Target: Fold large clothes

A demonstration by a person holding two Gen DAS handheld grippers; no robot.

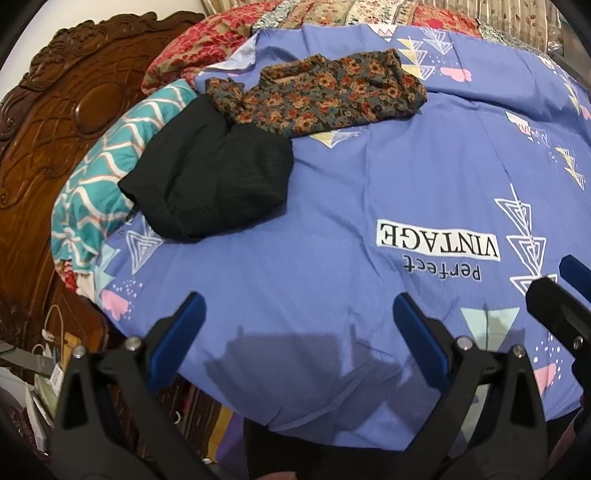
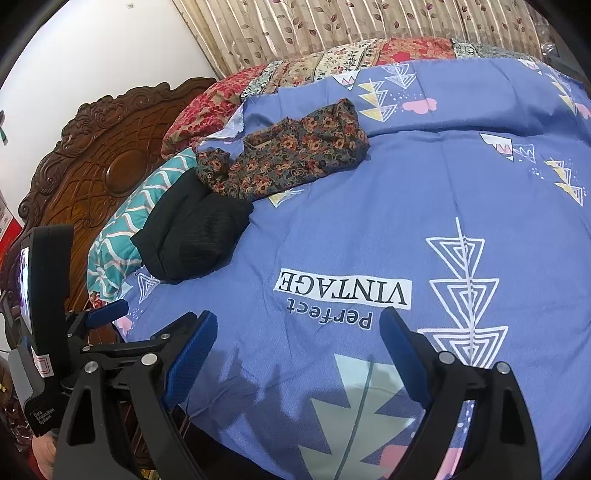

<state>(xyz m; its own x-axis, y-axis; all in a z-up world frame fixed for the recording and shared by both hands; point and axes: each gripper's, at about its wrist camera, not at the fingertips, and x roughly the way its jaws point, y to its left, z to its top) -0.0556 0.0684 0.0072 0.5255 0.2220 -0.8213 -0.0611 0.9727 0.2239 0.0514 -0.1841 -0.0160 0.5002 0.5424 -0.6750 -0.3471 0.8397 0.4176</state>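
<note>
Two garments lie at the far left of a blue printed bedsheet (image 1: 332,221) (image 2: 369,221). One is a black garment (image 1: 210,181) (image 2: 195,236), folded into a thick bundle. Behind it, touching it, lies a floral garment (image 1: 321,96) (image 2: 288,155), loosely folded with a sleeve end over the black one. My left gripper (image 1: 297,306) hangs open over the bare sheet near the front edge, nothing between its fingers. My right gripper (image 2: 298,319) is open beside it, also over bare sheet. A blue pad (image 1: 576,273) of the right gripper shows at the right edge of the left wrist view.
A carved wooden headboard (image 1: 55,129) (image 2: 92,166) rises at the left. A teal wavy-patterned pillow (image 1: 107,177) lies under the black garment's edge. A red floral quilt (image 1: 207,40) and a leaf-print curtain (image 2: 332,29) are at the back. The bed's front edge drops off below the grippers.
</note>
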